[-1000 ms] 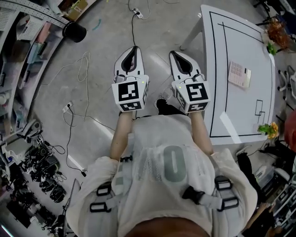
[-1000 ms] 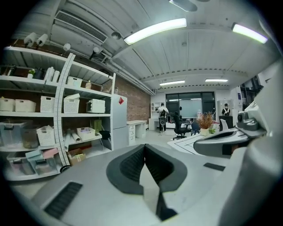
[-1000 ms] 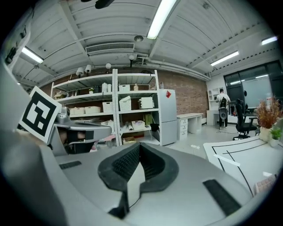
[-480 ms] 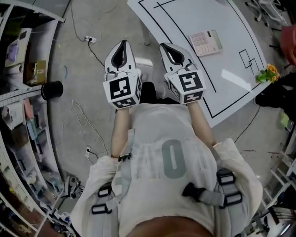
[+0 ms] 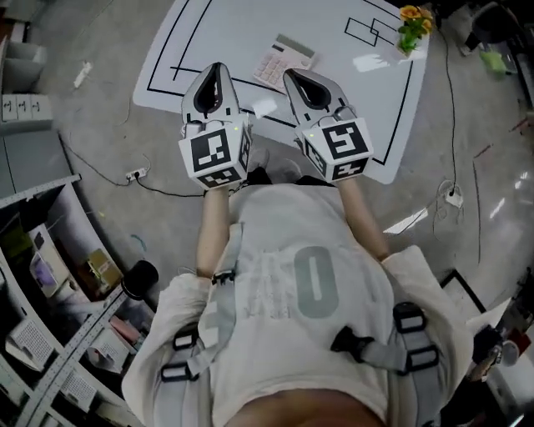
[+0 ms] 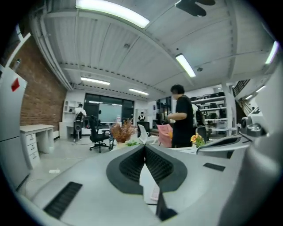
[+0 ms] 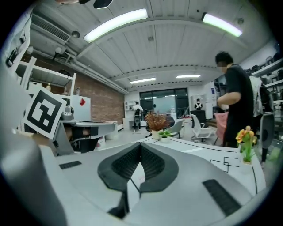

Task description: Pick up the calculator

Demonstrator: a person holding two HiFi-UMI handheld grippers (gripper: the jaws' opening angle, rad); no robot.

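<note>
The calculator (image 5: 284,60), pale pink with a grey display strip, lies on the white table (image 5: 359,92), inside its black marked lines. In the head view my left gripper (image 5: 214,71) hangs over the table's near edge, a little to the left of the calculator and short of it. My right gripper (image 5: 294,77) points at the calculator's near end, just short of it. Both are shut with nothing in them. In the left gripper view the left gripper (image 6: 143,148) has its ribbed pads meeting at the tip. The right gripper (image 7: 140,145) looks the same in its own view.
A small pot of yellow flowers (image 5: 411,21) stands at the table's far right corner. A person in black (image 6: 181,117) stands beyond the table. Cables and a power strip (image 5: 133,175) lie on the floor to the left. Shelving (image 5: 50,275) and a black cup (image 5: 142,279) are behind, on the left.
The person has turned: the table swung from the right side of the head view to straight ahead. Both grippers, still shut, now reach over its near edge toward the calculator.
</note>
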